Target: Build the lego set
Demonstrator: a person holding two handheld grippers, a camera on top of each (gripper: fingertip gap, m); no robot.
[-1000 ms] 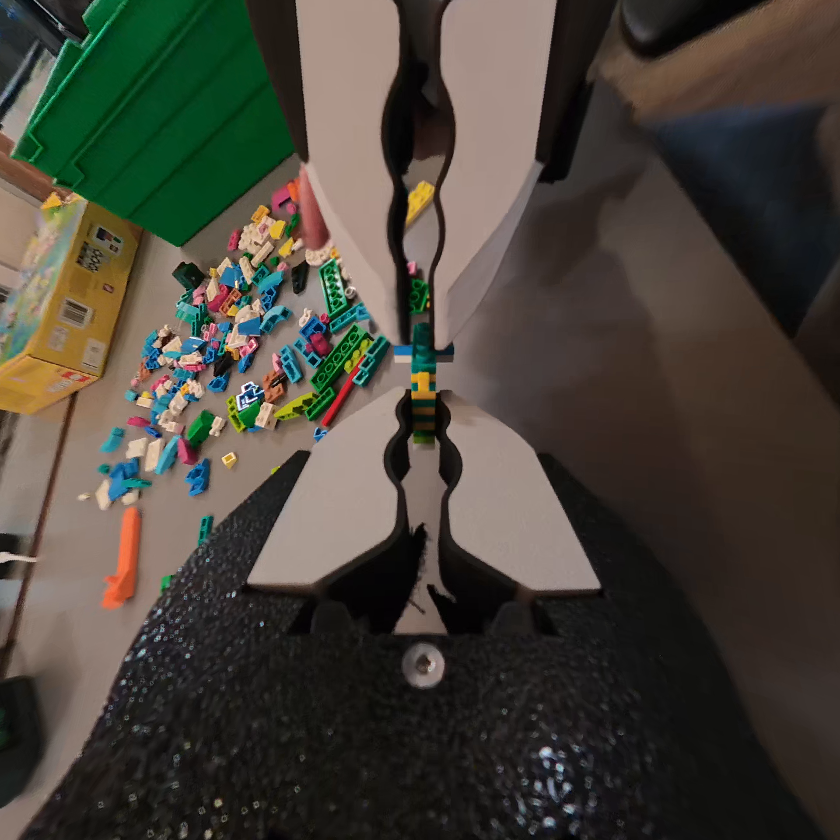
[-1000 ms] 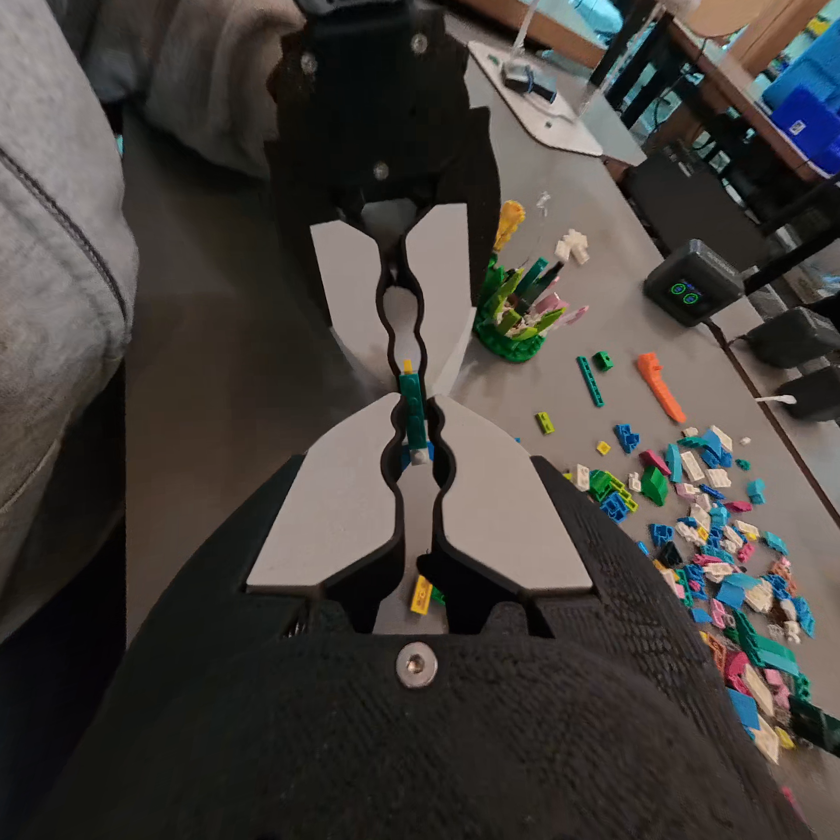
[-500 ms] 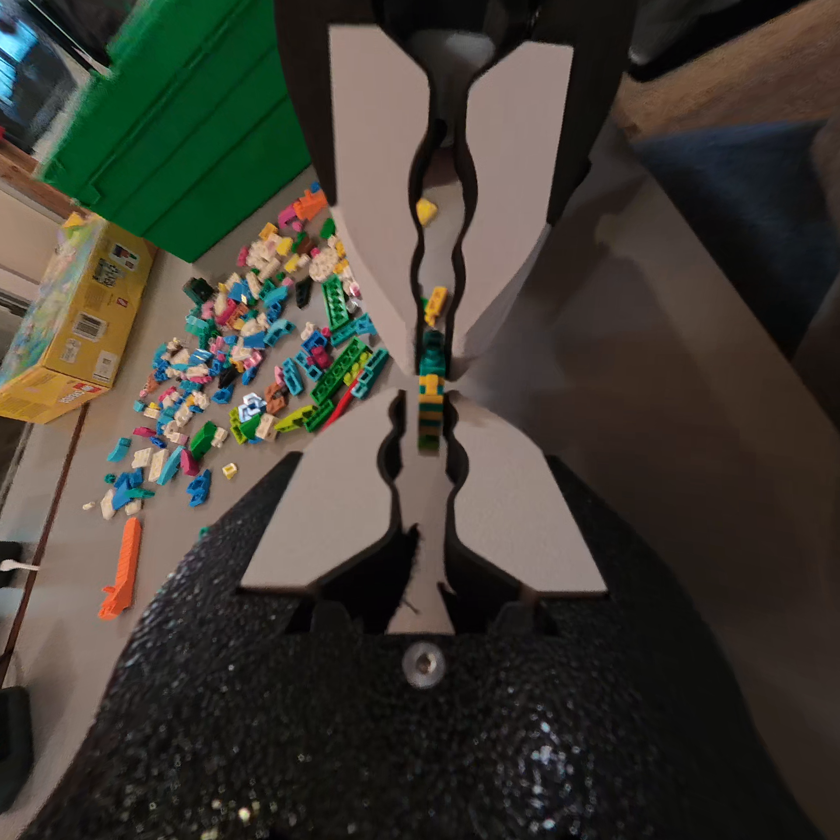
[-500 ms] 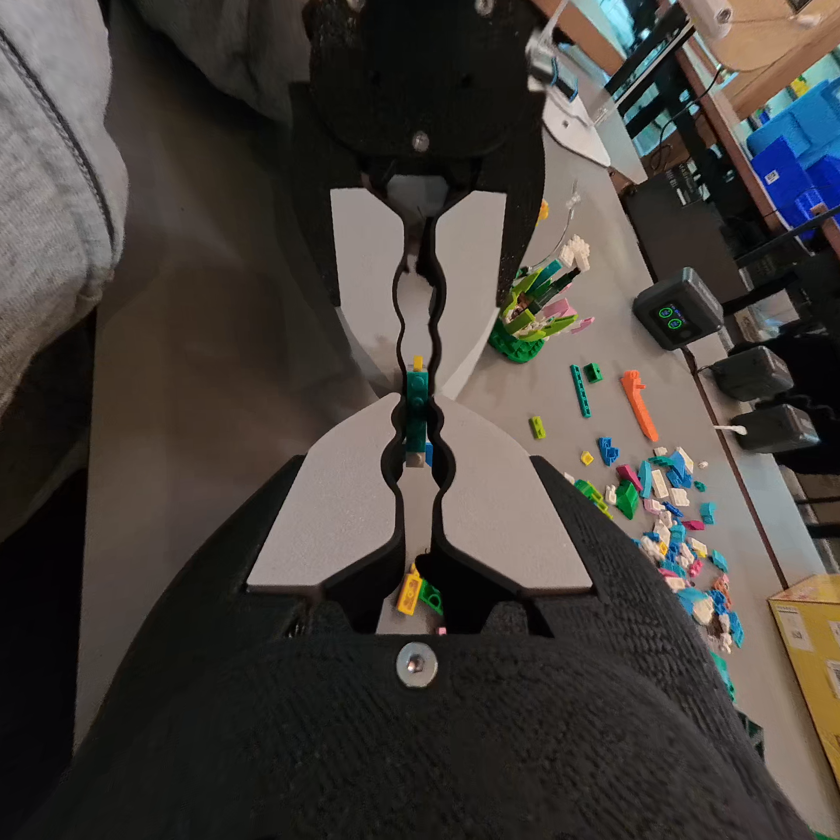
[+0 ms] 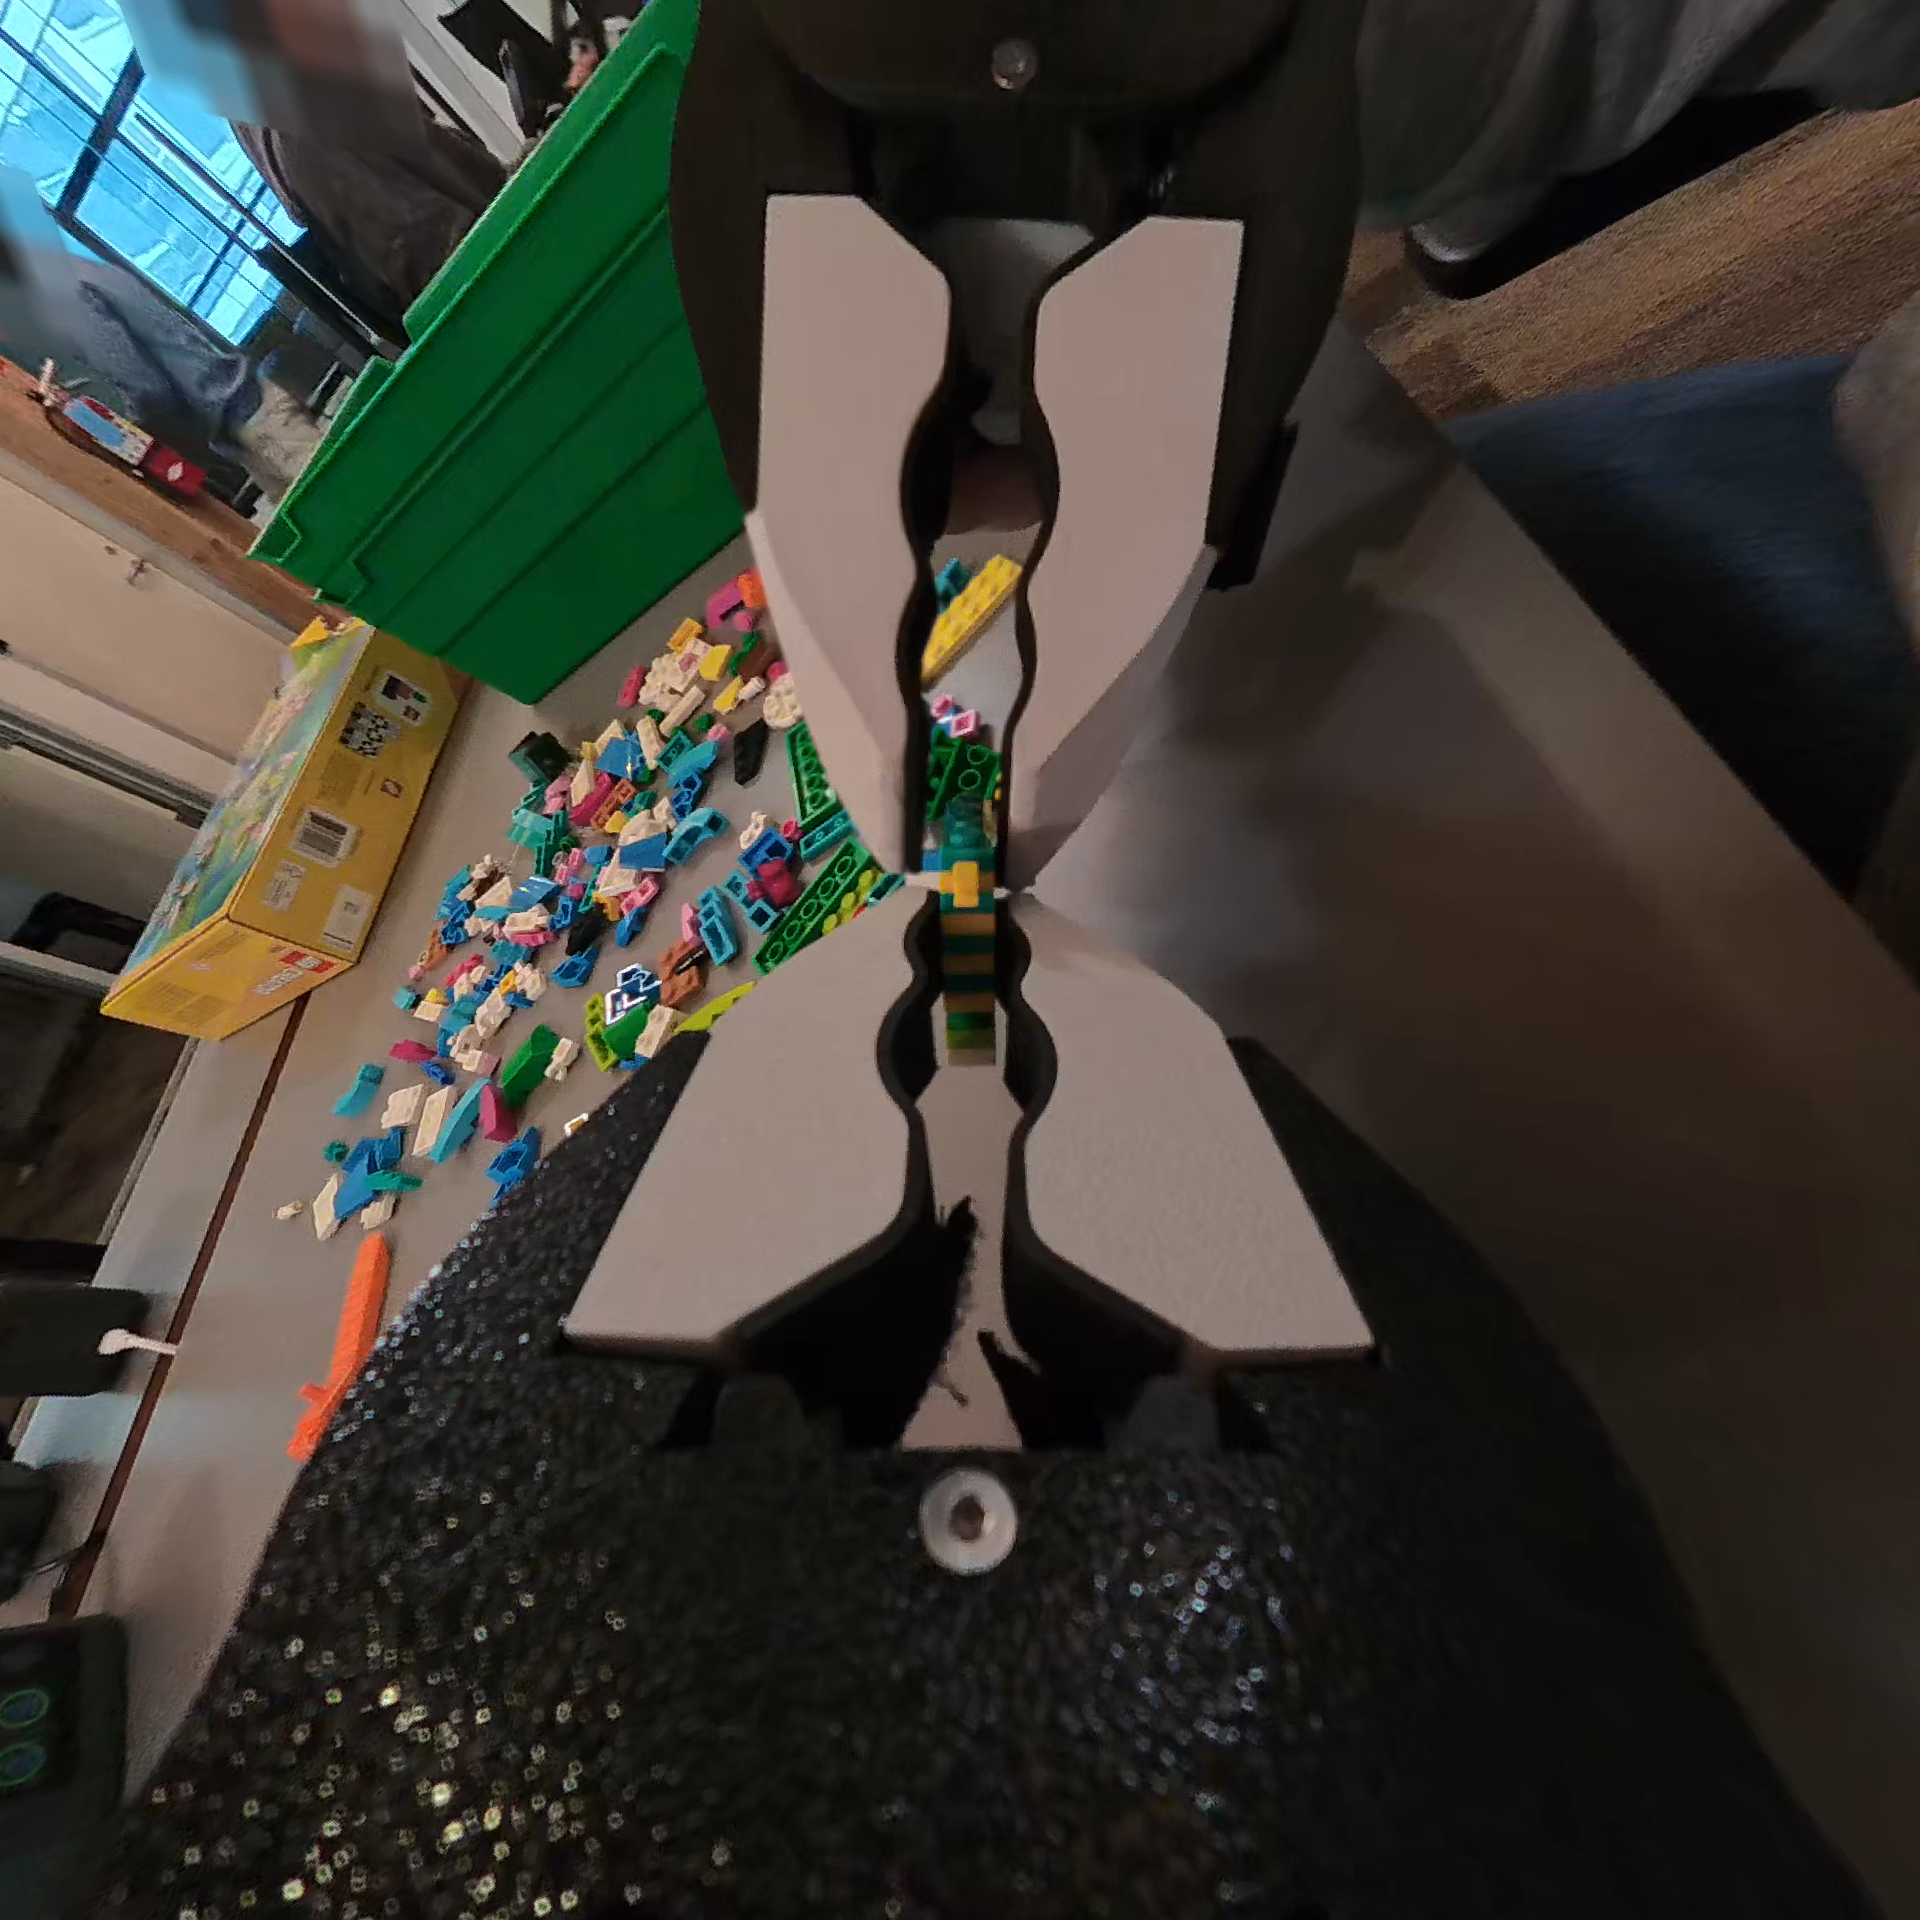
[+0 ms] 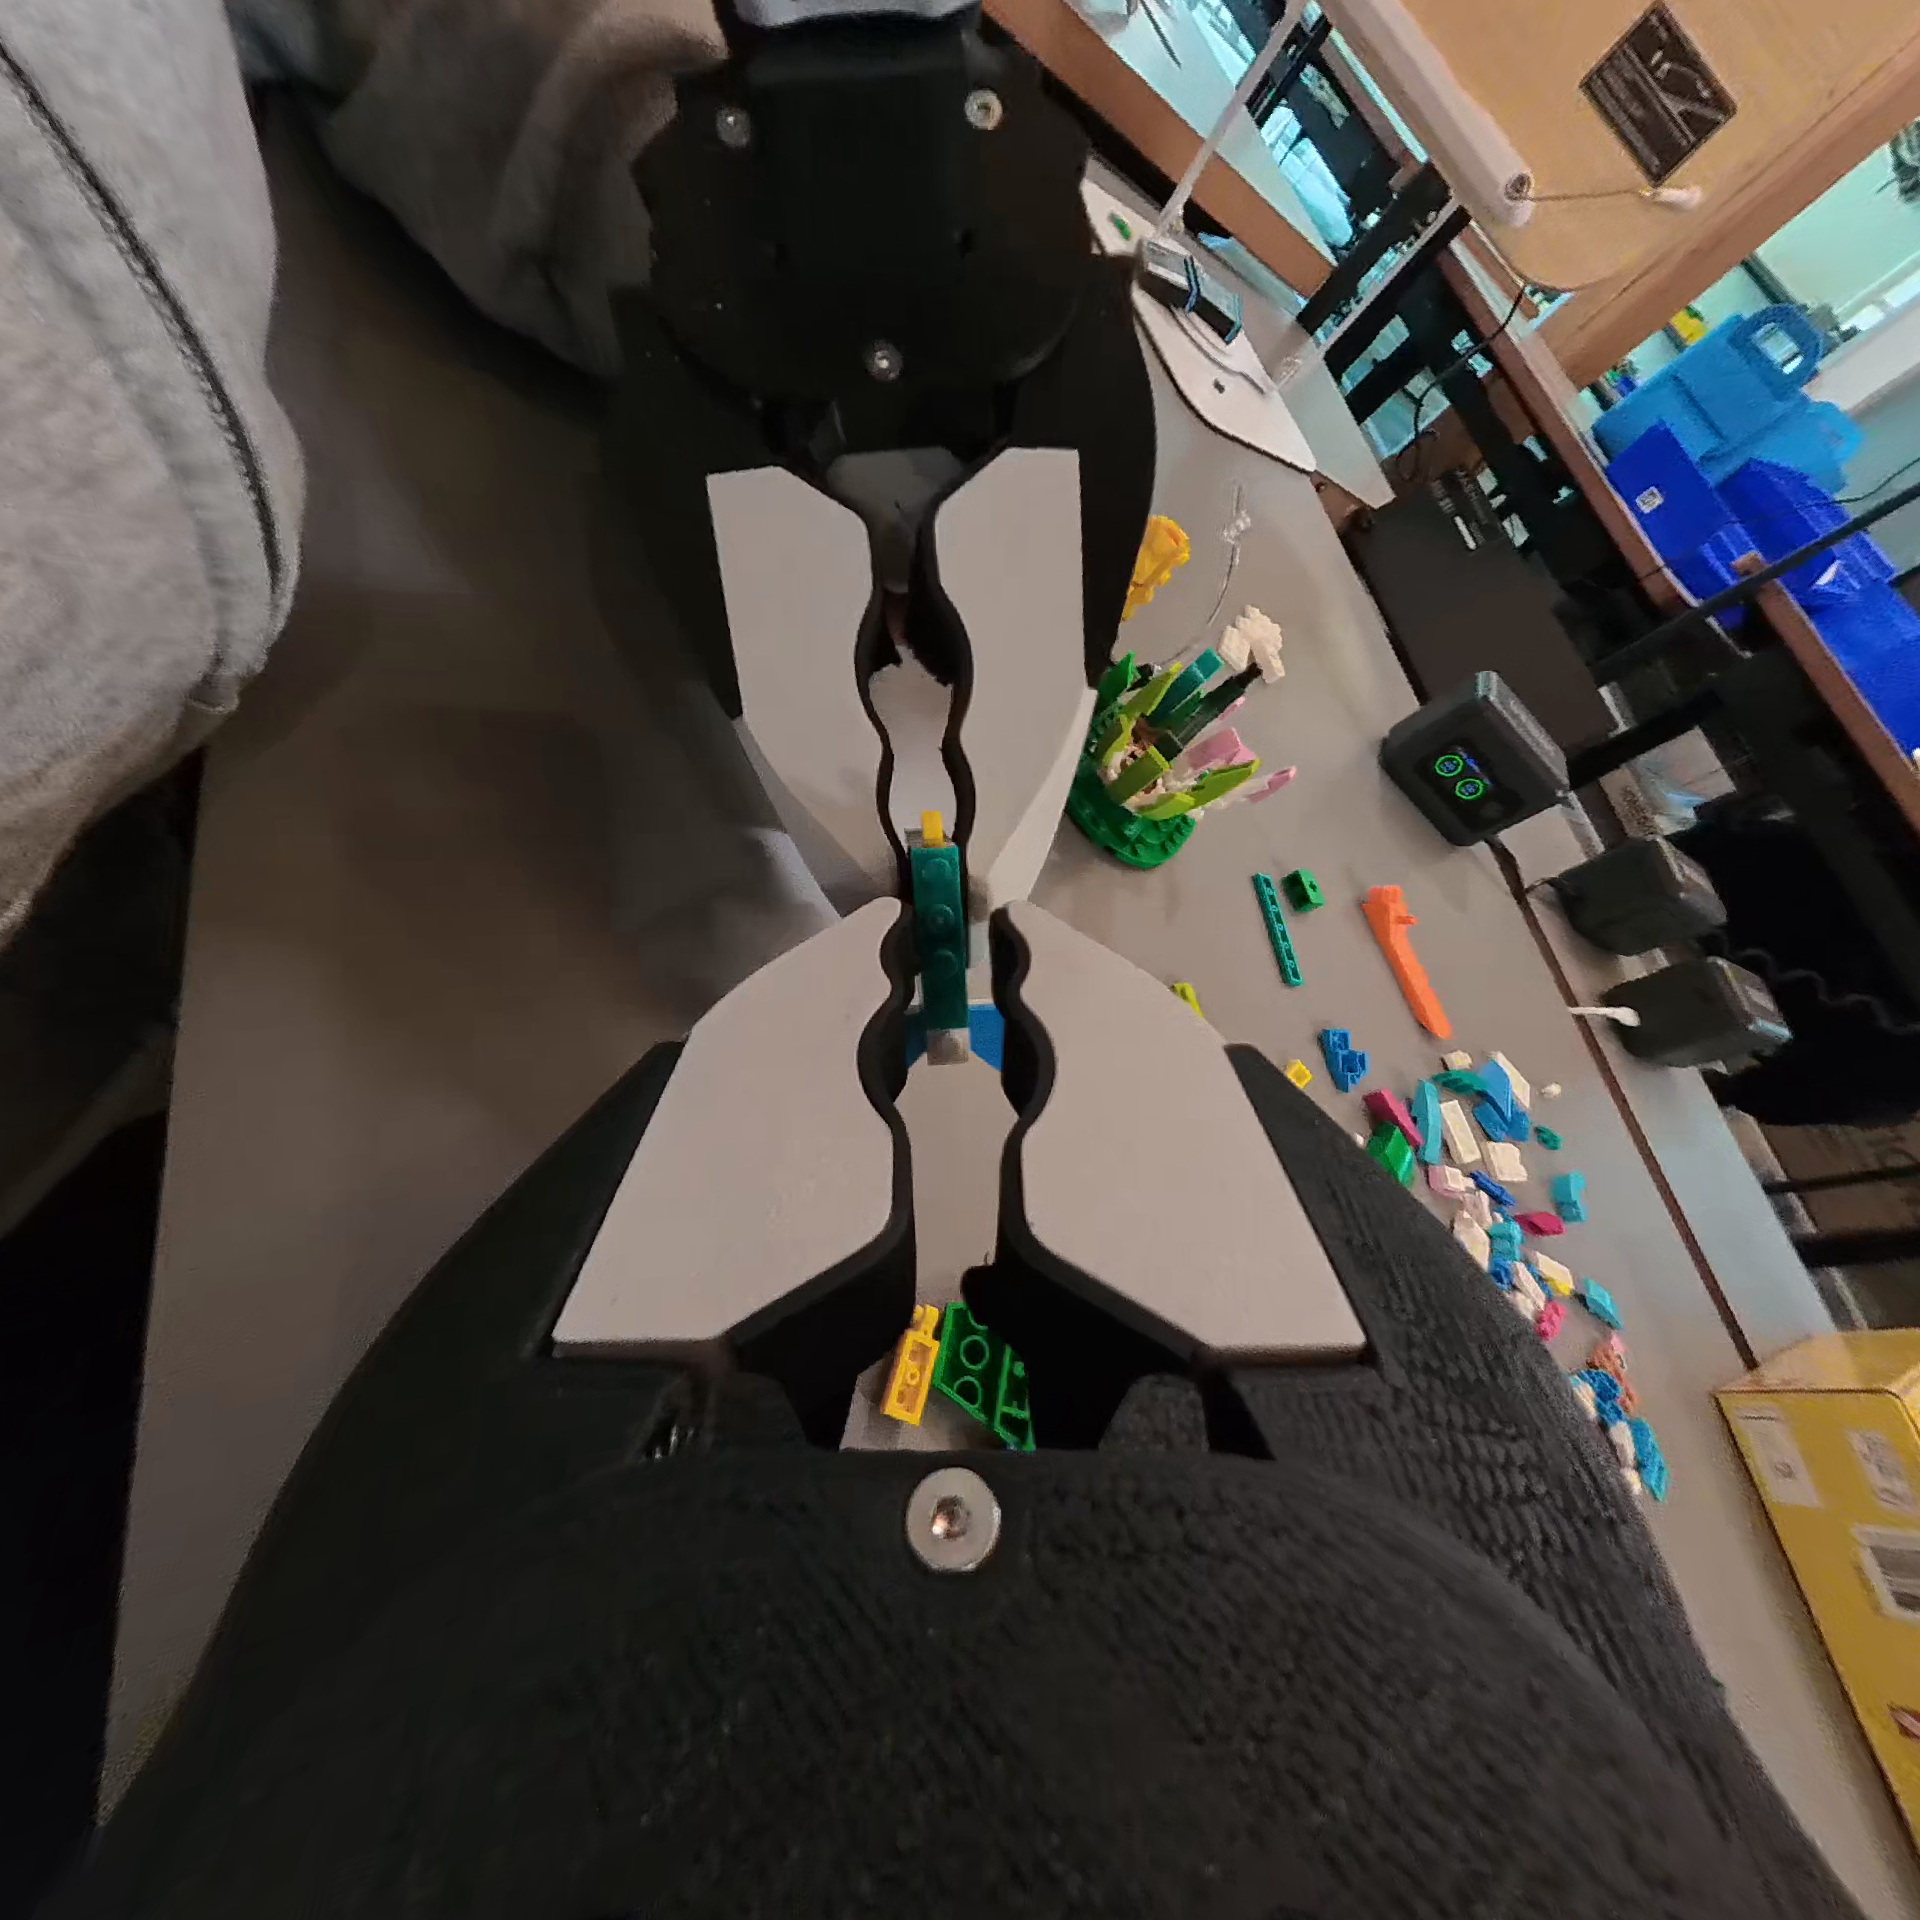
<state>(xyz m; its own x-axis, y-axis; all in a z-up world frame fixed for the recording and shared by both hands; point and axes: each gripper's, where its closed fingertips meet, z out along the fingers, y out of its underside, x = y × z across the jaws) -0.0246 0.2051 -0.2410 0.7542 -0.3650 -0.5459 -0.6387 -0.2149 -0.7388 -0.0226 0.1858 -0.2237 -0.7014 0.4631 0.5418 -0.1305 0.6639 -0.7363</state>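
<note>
My two grippers meet tip to tip above the grey table (image 6: 468, 831). My left gripper (image 5: 966, 896) is shut on a small brick build (image 5: 968, 977), which shows here as a narrow stack striped teal, yellow and green. My right gripper (image 6: 943, 920) is shut on the other end of the same build (image 6: 940, 935), which shows here as a dark teal plate with a yellow bit at its far end and a blue piece (image 6: 987, 1034) at its near end. Each gripper shows in the other's view, facing it.
A spread of loose coloured bricks (image 5: 623, 883) lies on the table by stacked green bins (image 5: 520, 416) and a yellow box (image 5: 291, 831). A green plant build (image 6: 1164, 769), an orange tool (image 6: 1403, 977) and black devices (image 6: 1470, 769) stand to the right. A grey sleeve (image 6: 104, 416) is at the left.
Both grippers stay closed on the build, tip to tip, and have tilted and shifted together over the table. The blue piece that stuck out at the tips in the left view is now mostly hidden.
</note>
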